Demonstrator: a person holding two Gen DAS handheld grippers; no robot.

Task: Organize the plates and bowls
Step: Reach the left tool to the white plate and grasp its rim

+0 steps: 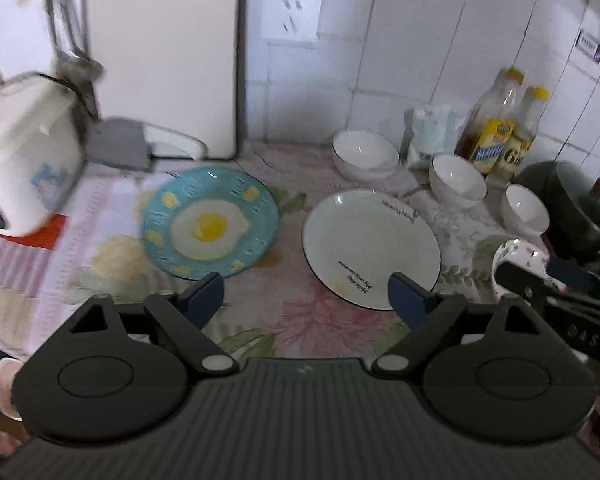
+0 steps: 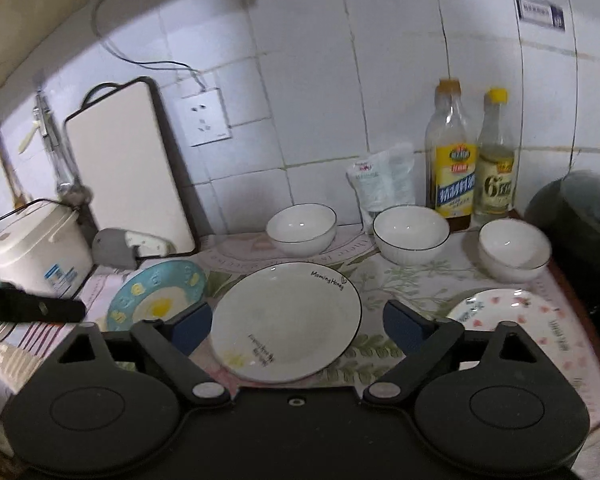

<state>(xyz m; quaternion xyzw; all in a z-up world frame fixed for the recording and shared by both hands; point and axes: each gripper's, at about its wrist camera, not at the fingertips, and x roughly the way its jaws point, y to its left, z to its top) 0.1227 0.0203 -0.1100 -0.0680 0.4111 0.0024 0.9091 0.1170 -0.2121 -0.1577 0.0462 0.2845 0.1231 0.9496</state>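
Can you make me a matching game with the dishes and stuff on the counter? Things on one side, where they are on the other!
Things:
1. Blue round plate with a fried-egg picture
2. White round plate with a black rim
3. White plate with pink hearts
4. Two yellow-capped glass bottles

Places:
A. Right end of the plate row
B. Standing against the tiled wall
C. Left end, near the rice cooker
D. Middle of the plate row

Pairs: 1-C, 2-D, 3-A, 4-B

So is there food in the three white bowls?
No, the three white bowls by the wall are all empty inside.
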